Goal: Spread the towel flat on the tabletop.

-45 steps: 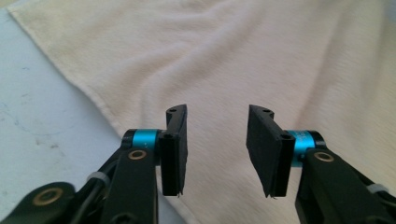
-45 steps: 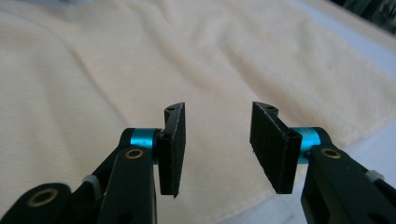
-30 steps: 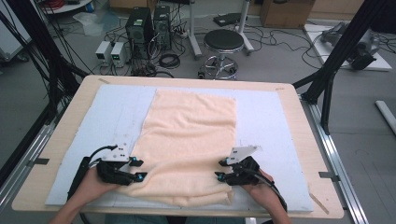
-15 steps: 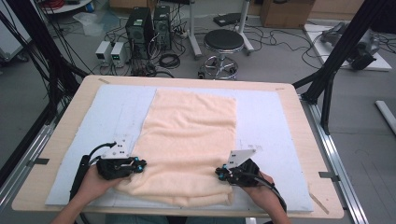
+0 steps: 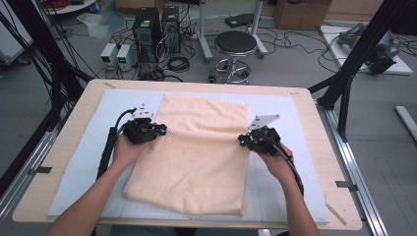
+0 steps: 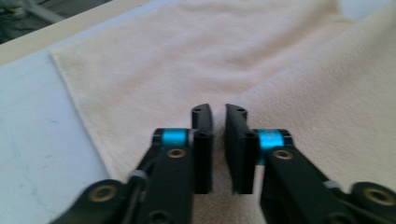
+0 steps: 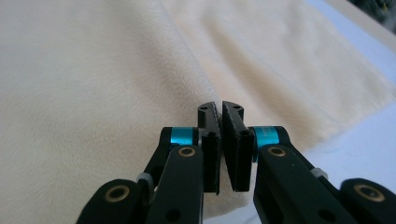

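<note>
A cream towel (image 5: pixel 196 157) is lying on a pale blue mat (image 5: pixel 78 162) that is covering most of the wooden desk (image 5: pixel 324 147), with its near part folded over into a double layer. The left gripper (image 5: pixel 162 130) is holding the towel's left edge and the right gripper (image 5: pixel 240 141) its right edge, each by a corner of the folded layer. In the left gripper view the fingers (image 6: pixel 201 140) are standing close together with cloth pinched between them; their gap has just been widening slightly. In the right gripper view the fingers (image 7: pixel 233 140) are nearly touching, clamping on the fold of the towel, after closing down on it.

Compared with a second ago, both grippers are sitting farther from the person and the towel's near edge is now lying doubled over, where earlier the cloth was spread flat toward the desk's near side.

Beyond the fingers, the single layer of the towel is stretching to the far edge of the mat. Past the desk, a round stool (image 5: pixel 236 44), computer towers (image 5: pixel 157 29) and loose cables (image 5: pixel 177 64) are standing on the grey floor (image 5: pixel 295 59).
</note>
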Motion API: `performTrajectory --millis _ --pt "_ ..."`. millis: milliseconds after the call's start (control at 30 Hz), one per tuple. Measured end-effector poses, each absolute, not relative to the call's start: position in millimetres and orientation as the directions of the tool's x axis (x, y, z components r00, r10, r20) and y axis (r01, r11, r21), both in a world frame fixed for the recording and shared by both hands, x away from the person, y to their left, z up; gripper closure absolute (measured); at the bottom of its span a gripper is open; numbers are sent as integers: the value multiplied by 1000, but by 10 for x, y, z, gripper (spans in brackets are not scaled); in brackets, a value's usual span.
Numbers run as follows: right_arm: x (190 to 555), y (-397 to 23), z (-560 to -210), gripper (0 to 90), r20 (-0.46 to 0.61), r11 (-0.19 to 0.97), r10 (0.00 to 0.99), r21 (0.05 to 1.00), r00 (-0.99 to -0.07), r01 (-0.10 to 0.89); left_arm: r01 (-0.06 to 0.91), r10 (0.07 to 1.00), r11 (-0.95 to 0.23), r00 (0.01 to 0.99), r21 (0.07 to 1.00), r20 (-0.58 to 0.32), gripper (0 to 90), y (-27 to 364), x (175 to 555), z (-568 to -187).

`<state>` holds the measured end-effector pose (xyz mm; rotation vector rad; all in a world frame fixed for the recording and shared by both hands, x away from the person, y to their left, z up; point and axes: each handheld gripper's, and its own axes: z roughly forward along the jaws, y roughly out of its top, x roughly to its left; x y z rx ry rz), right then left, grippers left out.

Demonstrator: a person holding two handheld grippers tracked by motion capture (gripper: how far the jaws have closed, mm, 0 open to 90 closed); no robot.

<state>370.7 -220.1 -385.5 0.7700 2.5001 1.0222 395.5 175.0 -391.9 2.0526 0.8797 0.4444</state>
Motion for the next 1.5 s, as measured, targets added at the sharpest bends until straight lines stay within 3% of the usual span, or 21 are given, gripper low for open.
performTrajectory --millis 67,133,233,567,667,900,967,1000,1067,1100,1133,1200,1367,1500 --pt "3896 -2221 -4014 788 -58 570 632 710 -773 413 469 707 -397 704 789 -62 695 1732 4035 -3983" --pt "3982 -2247 -4141 711 -17 569 639 683 -769 457 456 686 -424 726 782 -52 680 1761 4009 -3999" --pt "3949 -2277 -4138 674 -5 567 627 689 -779 452 426 673 -427 739 798 -35 644 1862 3912 -3986" --pt "3306 -2126 -3790 605 -74 578 508 768 -858 276 351 587 -475 810 807 -7 568 2147 3321 -3916" --pt "3167 -2106 -3890 567 -65 593 491 755 -869 278 310 585 -484 810 818 39 475 2158 3082 -3994" --pt "2890 -2115 -4203 540 11 598 468 732 -884 326 300 503 -557 864 774 27 454 2165 2863 -4228" --pt "2858 -2099 -4265 526 7 622 455 713 -891 324 317 466 -585 885 746 -11 493 2146 2851 -4295" --pt "2845 -2084 -4301 525 19 630 453 700 -891 335 320 444 -608 896 727 -22 559 2136 2847 -4341" --pt "2830 -2061 -4374 568 11 646 445 689 -895 330 305 442 -596 897 743 -13 620 2143 2826 -4365" --pt "2824 -2070 -4381 606 17 637 442 698 -897 327 316 447 -597 894 737 -21 661 2139 2837 -4349" --pt "2823 -2073 -4375 703 26 637 440 696 -898 332 320 449 -593 893 739 -27 751 2134 2842 -4342" --pt "2820 -2053 -4355 840 28 648 427 688 -904 328 315 448 -601 894 734 -17 837 2095 2851 -4306" --pt "2821 -2021 -4199 860 -21 664 404 694 -915 277 302 472 -525 881 796 -23 847 2048 2933 -4045" --pt "2971 -2120 -3974 860 -85 648 455 715 -887 264 302 519 -492 855 817 -3 847 1998 3143 -3816"
